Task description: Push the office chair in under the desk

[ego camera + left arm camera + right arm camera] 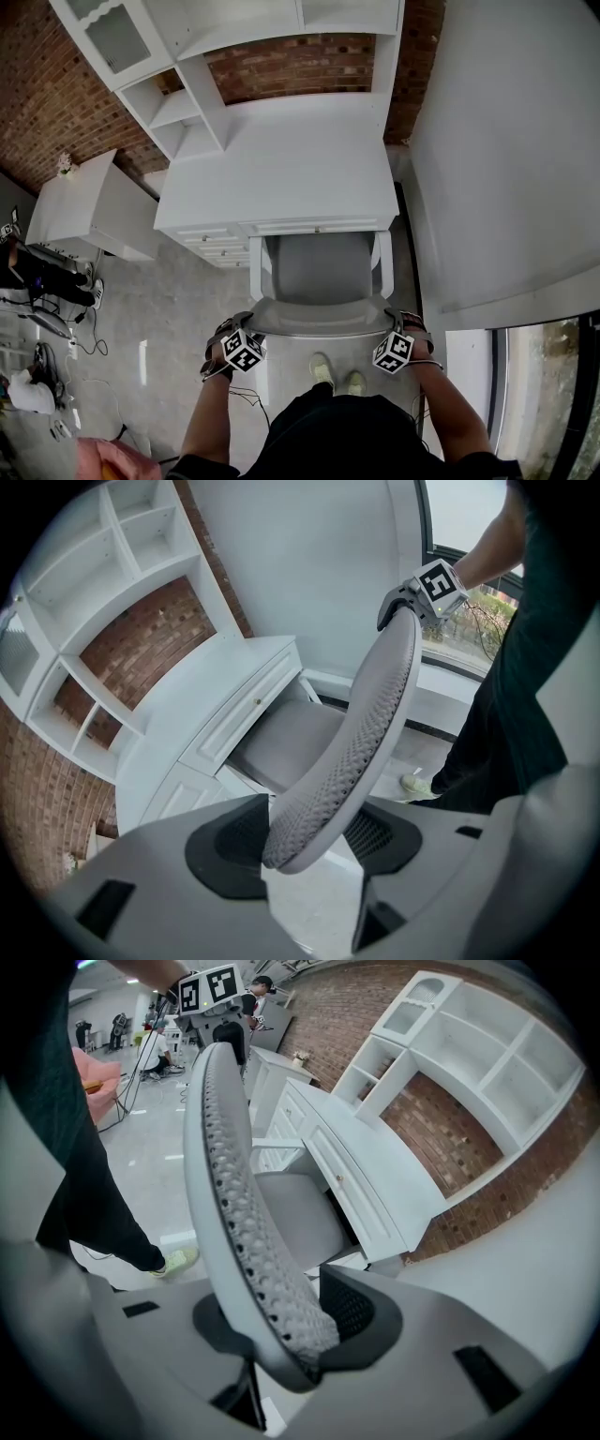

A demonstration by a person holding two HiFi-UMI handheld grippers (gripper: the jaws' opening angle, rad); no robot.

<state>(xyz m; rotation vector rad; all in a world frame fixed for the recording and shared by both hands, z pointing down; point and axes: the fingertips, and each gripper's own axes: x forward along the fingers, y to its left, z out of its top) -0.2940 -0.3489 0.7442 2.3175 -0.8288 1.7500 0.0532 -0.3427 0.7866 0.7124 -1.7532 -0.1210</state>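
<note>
Two grippers are holding one grey mesh-backed office chair (pixel 317 270).
Left gripper (pixel 236 330) and right gripper (pixel 401 328) are clamping its backrest rim; seat is sitting partly under one white wooden desk (pixel 281 169), beside white drawers (pixel 217 246).

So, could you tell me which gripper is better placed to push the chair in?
Neither alone: left gripper and right gripper each clamp one top corner of the backrest, squarely facing the desk, so I'd push with both.
</note>
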